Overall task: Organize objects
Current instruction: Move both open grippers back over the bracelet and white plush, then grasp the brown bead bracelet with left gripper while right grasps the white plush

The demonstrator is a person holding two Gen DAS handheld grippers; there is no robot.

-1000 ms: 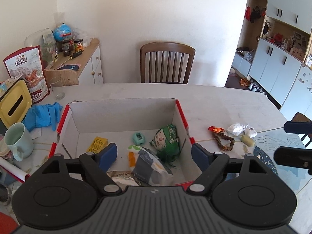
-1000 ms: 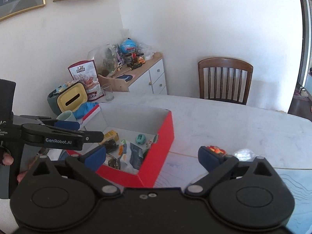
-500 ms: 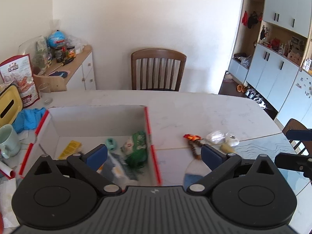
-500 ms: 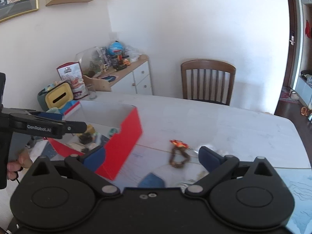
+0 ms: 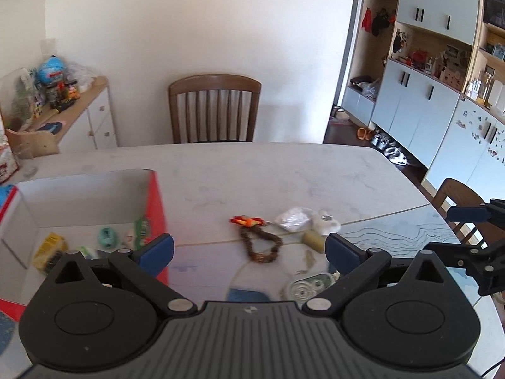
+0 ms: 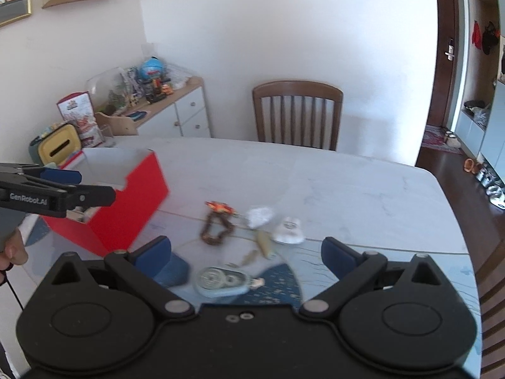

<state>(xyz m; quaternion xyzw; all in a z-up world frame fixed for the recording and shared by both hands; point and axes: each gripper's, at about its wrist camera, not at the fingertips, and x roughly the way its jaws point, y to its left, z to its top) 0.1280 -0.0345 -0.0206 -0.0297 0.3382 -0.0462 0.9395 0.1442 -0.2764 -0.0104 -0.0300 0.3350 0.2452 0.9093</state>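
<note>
A pale table [image 5: 284, 170] holds a red box [image 6: 126, 208] and a bead bracelet [image 5: 260, 246]. A wooden chair [image 5: 214, 107] stands behind. The left gripper [image 5: 249, 249] and right gripper [image 6: 246, 252] gape wide, empty.

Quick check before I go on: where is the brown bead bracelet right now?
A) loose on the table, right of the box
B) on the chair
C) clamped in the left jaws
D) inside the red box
A: the bead bracelet lies on the table, outside the red box, nothing gripping it.
</note>
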